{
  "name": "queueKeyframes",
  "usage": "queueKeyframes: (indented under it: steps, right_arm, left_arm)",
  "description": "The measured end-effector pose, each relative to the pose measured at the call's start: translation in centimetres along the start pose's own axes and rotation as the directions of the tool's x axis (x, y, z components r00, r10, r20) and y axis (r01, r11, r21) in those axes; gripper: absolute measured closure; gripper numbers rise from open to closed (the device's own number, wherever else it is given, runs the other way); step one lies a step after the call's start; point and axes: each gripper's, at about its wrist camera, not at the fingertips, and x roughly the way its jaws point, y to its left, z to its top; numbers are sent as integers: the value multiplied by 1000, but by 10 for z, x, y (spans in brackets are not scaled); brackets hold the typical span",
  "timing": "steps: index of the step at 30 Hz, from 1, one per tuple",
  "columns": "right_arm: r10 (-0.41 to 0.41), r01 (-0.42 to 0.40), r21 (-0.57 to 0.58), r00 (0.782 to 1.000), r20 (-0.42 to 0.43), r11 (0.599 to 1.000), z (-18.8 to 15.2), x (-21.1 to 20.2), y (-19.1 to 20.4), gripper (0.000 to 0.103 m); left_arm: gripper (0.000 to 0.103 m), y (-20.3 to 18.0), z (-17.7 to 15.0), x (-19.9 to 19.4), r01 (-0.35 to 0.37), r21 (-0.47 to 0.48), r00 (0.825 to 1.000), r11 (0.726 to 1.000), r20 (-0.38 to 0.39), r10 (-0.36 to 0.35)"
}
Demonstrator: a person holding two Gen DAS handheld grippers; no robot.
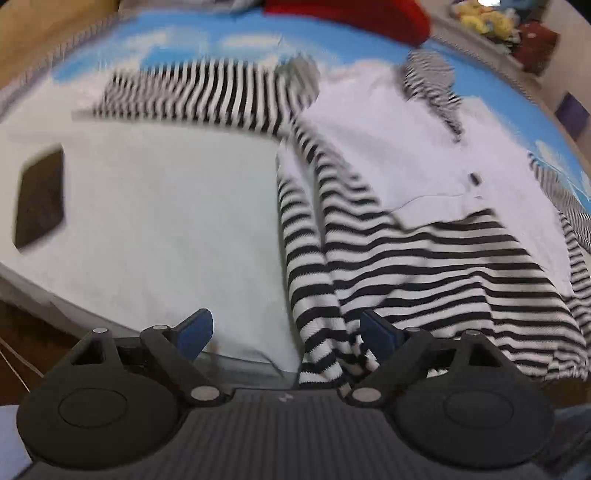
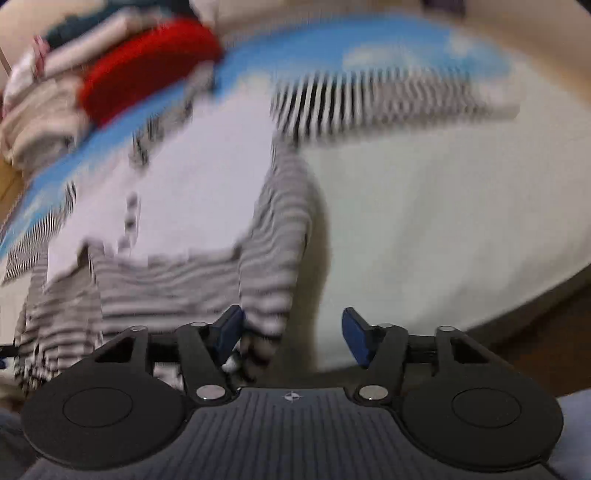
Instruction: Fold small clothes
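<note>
A black-and-white striped top with a white chest panel lies spread on a white and sky-blue cover. One sleeve stretches out flat at the far side. A folded striped edge runs down toward me and hangs over the near edge. My left gripper is open, with that striped edge between its blue pads, close to the right pad. In the blurred right wrist view the same top lies left of centre. My right gripper is open, striped cloth beside its left pad.
A red cloth lies at the far edge, next to a pile of folded clothes. A dark square patch marks the cover at the left. Soft toys sit on a shelf beyond. The cover's near edge drops to brown floor.
</note>
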Motion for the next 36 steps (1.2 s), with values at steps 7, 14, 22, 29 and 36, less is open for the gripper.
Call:
queueKeyframes:
  steps: [7,14,22,29,36]
  right_arm:
    - [202,-234,-372,972,-123,899,-35,-38,42,44]
    - [80,-229,-429,937,-339,874,-47,39,88,92]
    - [142,-142,-375,989,-27,916,25,39,79,97]
    - [83,-113,-389,992,-92,914,22,78,82,96]
    - [67,-56,-358,998,21,932,40,87,83,94]
  left_arm:
    - [9,-65,-35,-9,109,267,993,958,-79,-91]
    - [10,-100,-37,44,51,321,979,946,-205,17]
    - [10,-75,33,34,30,116,1000,993,-6,-29]
    - [9,-78,41,71,-5,104,1000,995,-29,8]
    - [7,-85,51,76,-23,75,1000,997,19,22]
